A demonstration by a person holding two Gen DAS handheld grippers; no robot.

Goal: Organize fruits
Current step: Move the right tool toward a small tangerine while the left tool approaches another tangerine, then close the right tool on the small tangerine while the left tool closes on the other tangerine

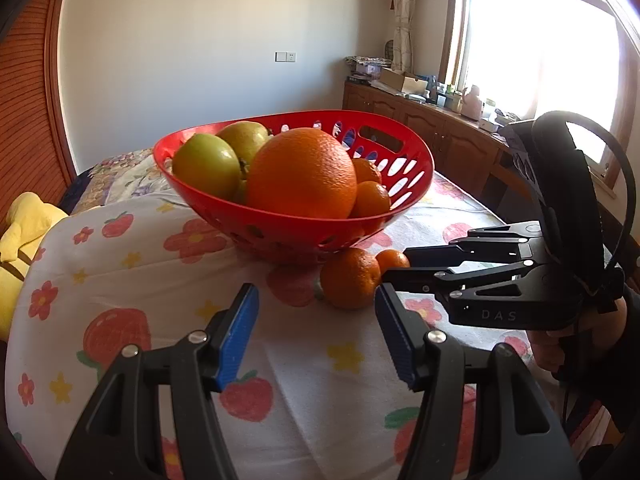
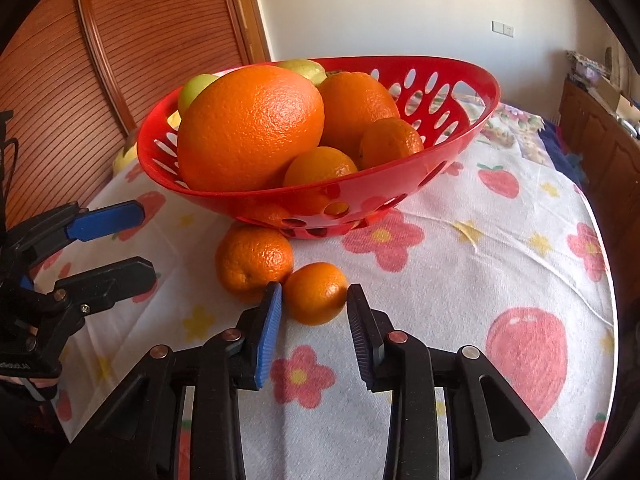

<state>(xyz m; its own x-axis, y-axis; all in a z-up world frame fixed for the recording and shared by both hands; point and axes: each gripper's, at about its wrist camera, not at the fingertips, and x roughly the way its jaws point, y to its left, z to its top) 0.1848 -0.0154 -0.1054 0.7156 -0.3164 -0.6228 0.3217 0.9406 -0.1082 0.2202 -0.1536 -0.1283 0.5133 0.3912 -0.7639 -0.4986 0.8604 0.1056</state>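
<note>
The small mandarin lies on the cloth in front of the basket, and it sits exactly between the two pads of your right gripper. Both pads are at its sides and seem to touch the skin, so I judge that the right gripper is closed on this fruit and holds it, though it rests on the cloth and is not lifted. The fruit is nearly round, so there is no long axis to care about; the grip across its middle is good from any side. Just beside it, on its left and a little farther from you, is the bigger mandarin, which touches or almost touches the small one and stands close against the foot of the basket. The basket is beyond both fruits, straight ahead along your right fingers, and its rim is higher than the fruit, so the coming move is probably up first and then forward over the near rim. Inside there is little free room: the big orange fills the left part, and smaller oranges lie at the right. Your left gripper is partly open with nothing between its pads; it points at the cloth near the bigger mandarin, so the left hand is nearer to that one.
</note>
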